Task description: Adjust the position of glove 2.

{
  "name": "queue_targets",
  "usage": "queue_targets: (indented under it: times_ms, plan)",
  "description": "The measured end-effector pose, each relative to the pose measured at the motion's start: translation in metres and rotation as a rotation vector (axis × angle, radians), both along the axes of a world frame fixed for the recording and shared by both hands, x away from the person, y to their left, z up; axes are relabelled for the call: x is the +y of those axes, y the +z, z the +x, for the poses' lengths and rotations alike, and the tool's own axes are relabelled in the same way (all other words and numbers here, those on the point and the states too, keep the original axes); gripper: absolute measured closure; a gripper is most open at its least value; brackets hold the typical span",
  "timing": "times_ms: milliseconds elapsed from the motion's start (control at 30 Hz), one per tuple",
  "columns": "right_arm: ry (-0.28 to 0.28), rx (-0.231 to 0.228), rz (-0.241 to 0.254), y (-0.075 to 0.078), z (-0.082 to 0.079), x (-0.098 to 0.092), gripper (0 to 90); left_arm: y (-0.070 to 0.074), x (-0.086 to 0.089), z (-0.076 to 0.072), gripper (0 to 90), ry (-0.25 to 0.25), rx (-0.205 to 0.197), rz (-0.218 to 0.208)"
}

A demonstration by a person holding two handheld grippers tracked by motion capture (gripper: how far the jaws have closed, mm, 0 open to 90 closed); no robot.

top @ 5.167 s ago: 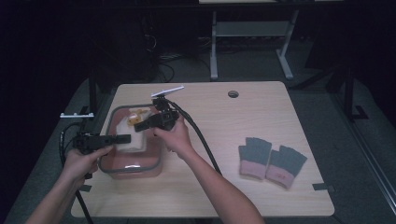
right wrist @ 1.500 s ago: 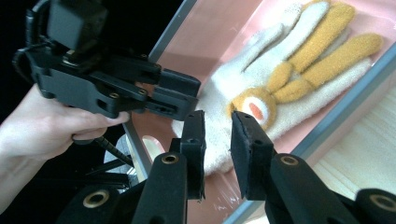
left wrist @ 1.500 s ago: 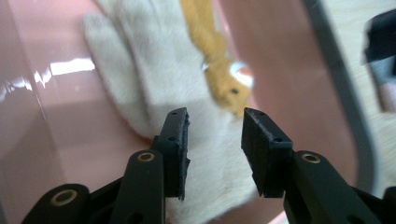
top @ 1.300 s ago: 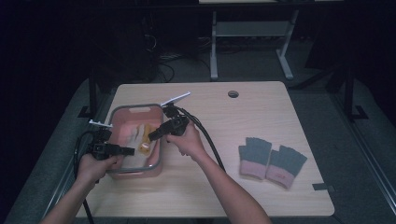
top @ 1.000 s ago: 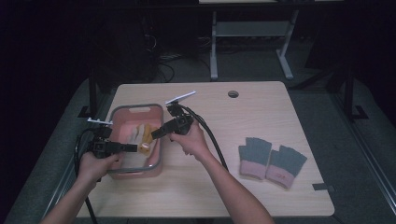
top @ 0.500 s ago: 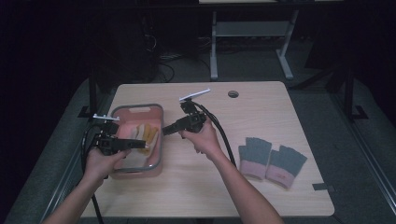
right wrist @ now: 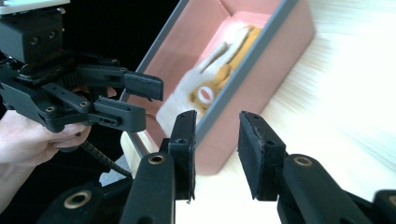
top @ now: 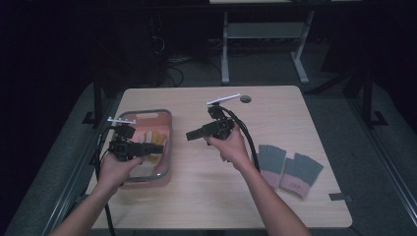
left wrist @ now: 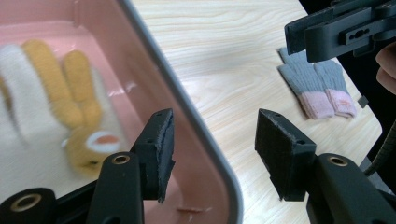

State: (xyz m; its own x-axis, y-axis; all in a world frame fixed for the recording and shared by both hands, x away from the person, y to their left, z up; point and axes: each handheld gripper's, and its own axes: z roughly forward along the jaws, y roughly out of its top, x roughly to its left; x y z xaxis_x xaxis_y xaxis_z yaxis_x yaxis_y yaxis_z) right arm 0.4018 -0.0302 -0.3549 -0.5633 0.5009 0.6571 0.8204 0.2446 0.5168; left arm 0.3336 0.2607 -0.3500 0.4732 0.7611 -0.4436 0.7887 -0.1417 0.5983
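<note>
1. On the wooden table (top: 206,196) a pink bin with a grey rim (top: 167,147) stands toward 9 o'clock from the table's middle. Its long axis runs from 6 to 12 o'clock in the high view.

2. Inside the bin lies a white and yellow glove (top: 152,140). Its yellow fingers (left wrist: 70,88) lie along the bin's long side and, in the high view, point about to 12 o'clock. In the left gripper view a round white and orange patch (left wrist: 100,140) shows on the glove.

3. The left gripper (top: 156,148) hovers over the bin, and its jaws point to 3 o'clock in the high view. The jaws have just been opening and now stand about half apart. Nothing is between the pads (left wrist: 163,149); in its own view the bin's grey rim passes under the gap, not touched.

4. The right gripper (top: 189,136) is above the bare table, just beside the bin's right wall, and its jaws point to 9 o'clock, toward the bin. Its jaws also have just been opening, with a moderate gap, and they hold nothing.

5. A pair of grey gloves with pink cuffs (top: 290,169) lies flat at about 4 o'clock on the table, well apart from both grippers. Their fingers point roughly to 12 o'clock.
</note>
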Motion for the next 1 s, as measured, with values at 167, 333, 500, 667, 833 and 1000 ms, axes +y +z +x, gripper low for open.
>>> queue_targets:
  times_ms: [167, 333, 500, 667, 833, 1000]
  plan:
    - [-0.026, -0.009, 0.001, 0.002, -0.003, -0.021, 64.7, 0.002, -0.016, 0.001, 44.4, -0.032, -0.013, -0.011]
    - [-0.050, -0.009, 0.004, 0.001, -0.007, -0.037, 64.2, 0.006, -0.036, 0.001, 43.7, -0.078, -0.025, -0.004]
    - [-0.073, -0.011, 0.005, 0.001, -0.011, -0.053, 63.5, 0.008, -0.050, 0.002, 43.4, -0.107, -0.028, -0.005]
    - [-0.093, -0.013, 0.004, 0.002, -0.015, -0.067, 62.1, 0.010, -0.063, 0.002, 42.5, -0.125, -0.033, -0.024]
    - [-0.114, -0.011, 0.002, 0.000, -0.020, -0.083, 61.4, 0.010, -0.076, 0.002, 40.4, -0.149, -0.038, -0.026]
    - [-0.136, -0.003, -0.002, -0.005, -0.025, -0.100, 60.7, 0.009, -0.091, 0.000, 37.9, -0.169, -0.049, -0.026]
